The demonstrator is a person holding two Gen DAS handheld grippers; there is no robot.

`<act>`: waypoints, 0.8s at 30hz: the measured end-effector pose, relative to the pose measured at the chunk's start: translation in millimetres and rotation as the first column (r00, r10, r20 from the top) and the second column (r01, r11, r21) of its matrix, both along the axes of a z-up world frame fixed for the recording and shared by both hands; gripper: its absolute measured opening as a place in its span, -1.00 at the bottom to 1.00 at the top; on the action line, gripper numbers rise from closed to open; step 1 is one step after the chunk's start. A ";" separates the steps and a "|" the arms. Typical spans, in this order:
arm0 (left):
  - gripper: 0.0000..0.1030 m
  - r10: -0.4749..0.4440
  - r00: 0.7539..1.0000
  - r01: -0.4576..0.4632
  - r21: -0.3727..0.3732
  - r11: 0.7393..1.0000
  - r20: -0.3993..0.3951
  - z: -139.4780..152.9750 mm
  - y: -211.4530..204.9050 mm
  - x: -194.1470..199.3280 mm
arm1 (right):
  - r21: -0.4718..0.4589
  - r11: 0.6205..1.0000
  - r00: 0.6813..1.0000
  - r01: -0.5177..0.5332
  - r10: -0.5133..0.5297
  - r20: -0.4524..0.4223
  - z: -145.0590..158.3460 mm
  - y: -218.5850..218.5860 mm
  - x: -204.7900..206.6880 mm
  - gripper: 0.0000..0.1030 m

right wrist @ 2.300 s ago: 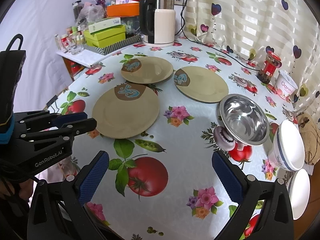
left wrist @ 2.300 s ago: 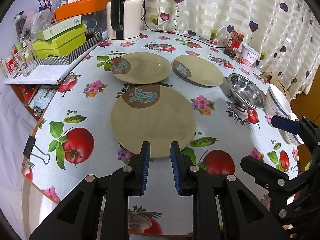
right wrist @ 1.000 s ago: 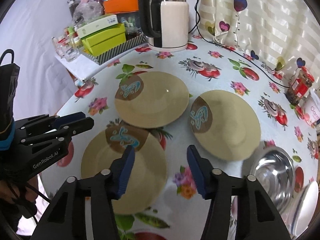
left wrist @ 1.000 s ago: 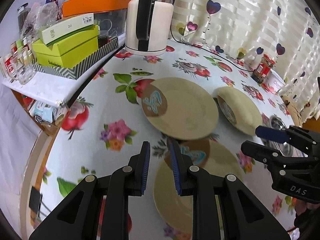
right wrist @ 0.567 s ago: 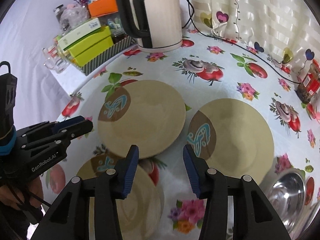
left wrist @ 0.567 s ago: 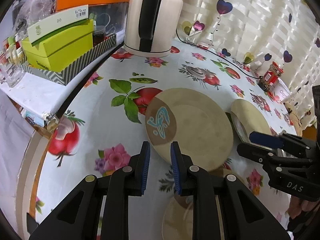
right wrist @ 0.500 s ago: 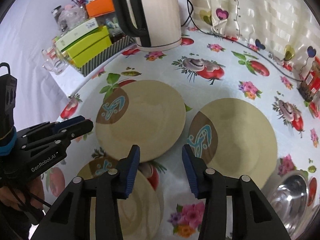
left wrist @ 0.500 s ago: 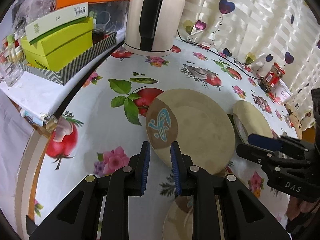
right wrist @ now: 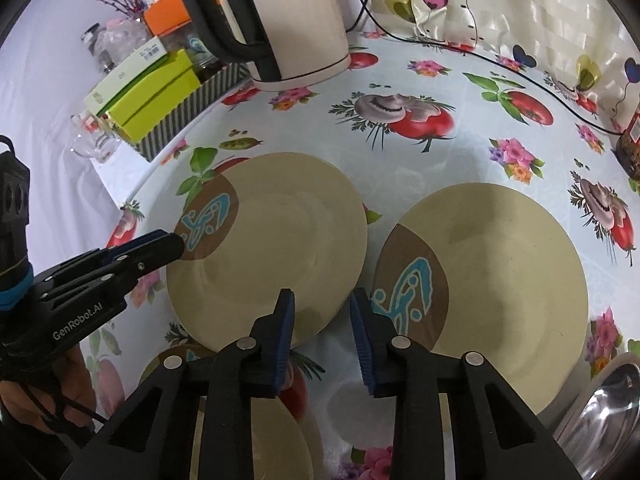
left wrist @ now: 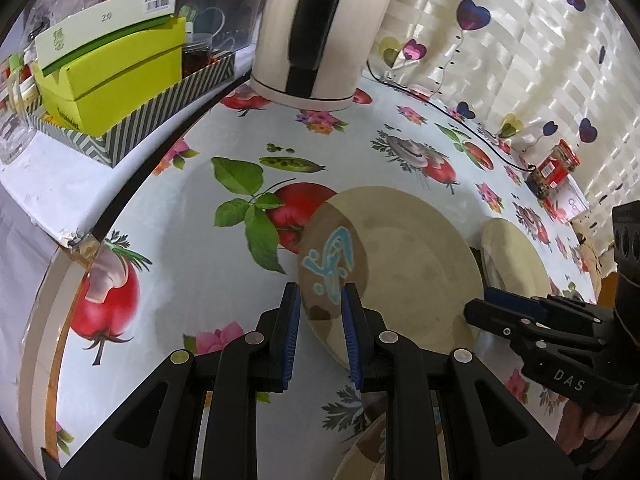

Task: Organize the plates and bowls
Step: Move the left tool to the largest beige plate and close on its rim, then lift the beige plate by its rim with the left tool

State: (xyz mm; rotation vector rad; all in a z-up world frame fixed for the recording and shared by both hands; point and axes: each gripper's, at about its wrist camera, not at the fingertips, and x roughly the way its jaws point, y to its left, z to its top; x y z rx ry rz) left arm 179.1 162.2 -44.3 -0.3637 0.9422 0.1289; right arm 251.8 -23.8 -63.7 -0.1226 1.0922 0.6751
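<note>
Left wrist view: the left gripper (left wrist: 318, 332) reaches the near rim of the far-left plate (left wrist: 400, 276), which lies flat on the tabletop (left wrist: 192, 240); its jaws stand a narrow gap apart, straddling the rim by the brown patch, and whether the pads press on it I cannot tell; the right gripper (left wrist: 504, 308) comes in at the same plate's right edge; a second plate (left wrist: 516, 256) lies beside it to the right, apart; a third plate (left wrist: 368, 452) shows only as a rim at the bottom edge

Right wrist view: the right gripper (right wrist: 322, 336) hovers over the gap between the two far plates, over the left plate's right rim; its jaws have just been closing, yet they are open, the right pad over bare cloth; the left plate (right wrist: 272, 248), the right plate (right wrist: 484, 276) and the near plate (right wrist: 260, 436) all lie singly, none stacked; a steel bowl (right wrist: 604, 420) shows at the lower right corner; the kettle (right wrist: 288, 20) and the green box (right wrist: 152, 92) stand at the back

Done so far: nothing that shows; no plate lies on another, and the bowl sits by itself

Left to do: by my judgement nearly everything; the far-left plate looks to be the first pick, both grippers on it; then stacking the plates, then the bowls
</note>
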 end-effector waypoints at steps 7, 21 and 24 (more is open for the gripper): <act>-0.58 0.008 1.000 -0.007 -0.061 0.998 0.003 -5.5 7.1 2.9 | 0.008 1.000 1.000 0.011 -0.011 -0.009 -2.2 0.5 6.0 -0.47; -0.68 0.024 1.000 -0.023 -0.057 0.998 0.018 -1.3 8.0 -0.9 | 0.018 0.999 0.999 0.039 -0.039 -0.006 -1.7 0.1 9.7 -0.60; -0.68 0.025 0.999 -0.024 -0.054 0.998 0.023 3.5 6.6 -3.5 | 0.021 0.999 0.999 0.039 -0.039 0.001 2.1 0.0 7.4 -0.60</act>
